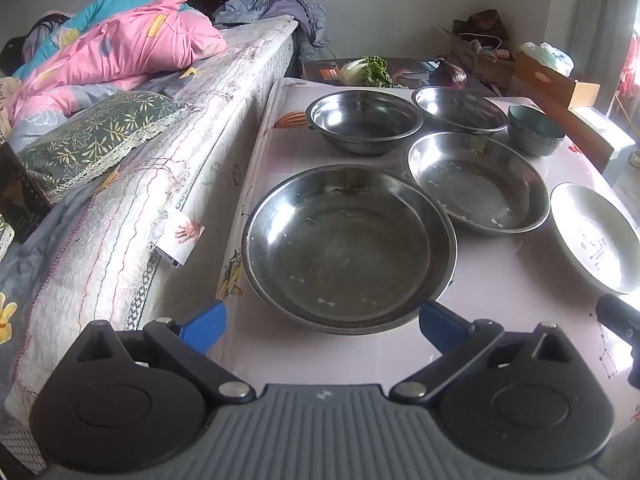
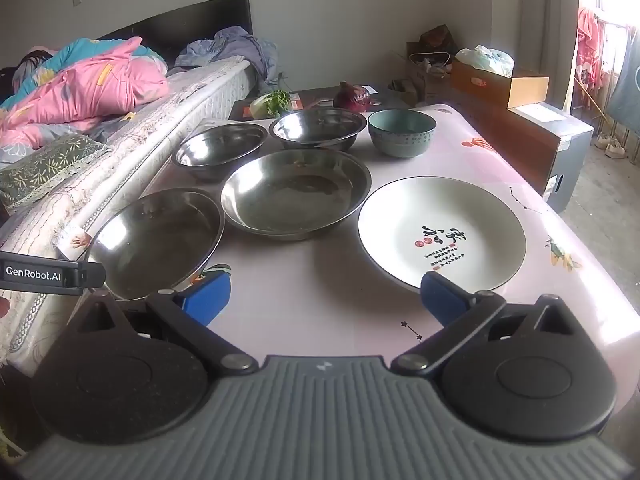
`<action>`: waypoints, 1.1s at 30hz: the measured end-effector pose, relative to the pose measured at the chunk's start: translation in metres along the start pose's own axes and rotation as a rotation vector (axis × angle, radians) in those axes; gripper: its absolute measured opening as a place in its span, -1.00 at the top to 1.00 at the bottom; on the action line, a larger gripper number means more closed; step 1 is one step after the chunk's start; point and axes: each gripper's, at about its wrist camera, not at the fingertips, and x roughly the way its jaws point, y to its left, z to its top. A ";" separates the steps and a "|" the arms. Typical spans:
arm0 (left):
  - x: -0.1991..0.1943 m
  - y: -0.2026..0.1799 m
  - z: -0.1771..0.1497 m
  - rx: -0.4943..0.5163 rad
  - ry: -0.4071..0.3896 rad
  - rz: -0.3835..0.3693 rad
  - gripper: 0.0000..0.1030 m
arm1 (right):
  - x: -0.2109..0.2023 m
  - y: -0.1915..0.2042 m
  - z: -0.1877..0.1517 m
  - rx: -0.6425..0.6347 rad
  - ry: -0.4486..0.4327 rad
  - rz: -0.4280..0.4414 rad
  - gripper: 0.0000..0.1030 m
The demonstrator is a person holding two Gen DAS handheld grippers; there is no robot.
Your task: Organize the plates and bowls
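I held both grippers tipped downward over the near edge of the bench [image 2: 320,300], the left one angled more steeply than the right. My left gripper [image 1: 322,320] stood spread wide with nothing between its blue fingers [image 1: 206,326], and it hovered just short of the largest steel bowl [image 1: 348,250], which sat by the bench's left edge next to the bed [image 1: 132,184]. The bowl's near rim lay between the two fingertips in that view, though I could not tell whether either touched it.

My right gripper [image 2: 324,298] was likewise fully spread and empty, aimed at bare bench between that large bowl [image 2: 154,240] on its left and the white plate [image 2: 440,232] with red and black lettering on its right. The plate's near rim sat just beside my right fingertip. The side of my left gripper [image 2: 52,276] showed at the left edge of the right wrist view.

Behind these, a second wide steel bowl [image 2: 296,194] occupied the middle of the bench. Along the far edge stood two deeper steel bowls [image 2: 220,152] [image 2: 318,128] and a green ceramic bowl [image 2: 402,132] towards the far right corner.
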 end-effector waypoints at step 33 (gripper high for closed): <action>-0.002 -0.017 -0.004 0.056 0.021 -0.064 -1.00 | -0.002 -0.013 0.006 0.027 0.002 -0.003 -0.98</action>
